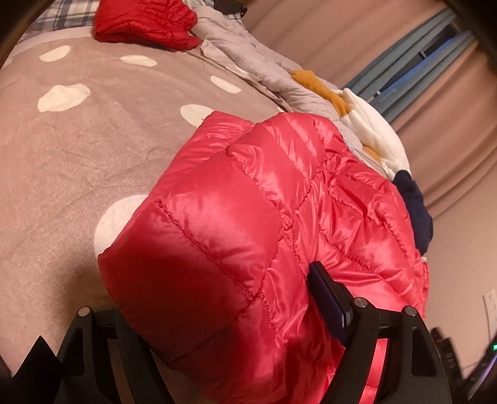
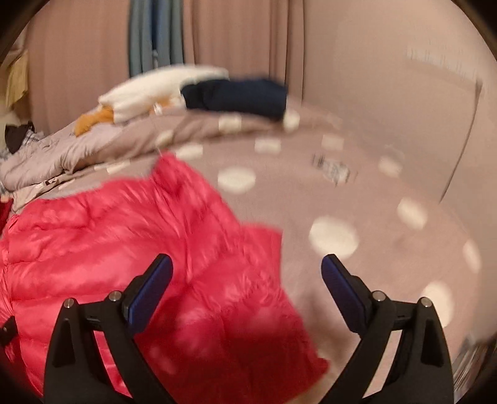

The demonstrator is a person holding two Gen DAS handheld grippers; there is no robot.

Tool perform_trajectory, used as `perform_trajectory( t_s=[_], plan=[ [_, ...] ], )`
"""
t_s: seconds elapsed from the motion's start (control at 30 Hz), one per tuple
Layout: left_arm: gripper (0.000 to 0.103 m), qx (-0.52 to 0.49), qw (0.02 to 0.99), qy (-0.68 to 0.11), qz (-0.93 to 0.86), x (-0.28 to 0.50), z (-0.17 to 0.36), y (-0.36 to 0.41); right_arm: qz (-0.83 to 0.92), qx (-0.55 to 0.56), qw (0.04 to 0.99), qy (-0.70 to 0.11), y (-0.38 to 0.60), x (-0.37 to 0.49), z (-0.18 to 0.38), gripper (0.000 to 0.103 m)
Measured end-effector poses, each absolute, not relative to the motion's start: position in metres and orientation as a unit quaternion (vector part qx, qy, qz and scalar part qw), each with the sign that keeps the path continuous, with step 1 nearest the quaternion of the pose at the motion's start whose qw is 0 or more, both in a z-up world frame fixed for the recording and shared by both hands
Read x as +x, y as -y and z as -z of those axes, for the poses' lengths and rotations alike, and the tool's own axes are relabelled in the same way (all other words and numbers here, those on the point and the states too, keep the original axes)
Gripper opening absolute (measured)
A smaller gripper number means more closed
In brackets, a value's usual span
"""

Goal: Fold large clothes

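A shiny pink-red quilted down jacket (image 1: 267,223) lies on a brown bedspread with white dots (image 1: 77,161). In the left wrist view my left gripper (image 1: 248,310) is buried in the jacket: only the right finger (image 1: 329,298) shows, the left one is hidden under a folded flap, so the jaws appear closed on the fabric. In the right wrist view, which is blurred, the jacket (image 2: 124,242) lies at lower left. My right gripper (image 2: 247,273) is open and empty, its left finger (image 2: 152,286) over the jacket's edge, its right finger (image 2: 344,292) over the bedspread (image 2: 357,192).
A folded red garment (image 1: 146,23) lies at the far end of the bed. A grey quilt (image 1: 248,59), white and orange cloth (image 1: 369,124) and a dark navy garment (image 2: 239,96) are piled along the bed's edge by pink curtains (image 1: 450,133).
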State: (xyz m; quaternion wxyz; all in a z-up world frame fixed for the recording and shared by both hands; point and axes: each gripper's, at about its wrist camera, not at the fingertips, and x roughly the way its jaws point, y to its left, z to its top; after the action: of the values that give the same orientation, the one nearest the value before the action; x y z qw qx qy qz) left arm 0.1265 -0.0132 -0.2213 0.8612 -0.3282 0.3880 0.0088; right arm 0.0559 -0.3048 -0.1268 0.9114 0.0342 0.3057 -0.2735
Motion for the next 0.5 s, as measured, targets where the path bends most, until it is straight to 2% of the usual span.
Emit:
perform_trajectory(
  t_s=[0.1,0.17,0.5],
  plan=[
    [0.080,-0.335,0.856,-0.394,-0.007,0.126,0.224,0.011,0.291,-0.033,0.911,-0.290,0.281,0.052,0.106,0.100],
    [0.080,-0.342,0.852,-0.397,-0.003,0.126,0.224,0.009,0.225,-0.046,0.926,-0.299,0.263,0.053,0.099,0.103],
    [0.080,-0.346,0.848,-0.401,0.003,0.127,0.225,0.006,0.114,0.038,0.912,-0.393,0.234,0.082,0.138,0.103]
  ],
)
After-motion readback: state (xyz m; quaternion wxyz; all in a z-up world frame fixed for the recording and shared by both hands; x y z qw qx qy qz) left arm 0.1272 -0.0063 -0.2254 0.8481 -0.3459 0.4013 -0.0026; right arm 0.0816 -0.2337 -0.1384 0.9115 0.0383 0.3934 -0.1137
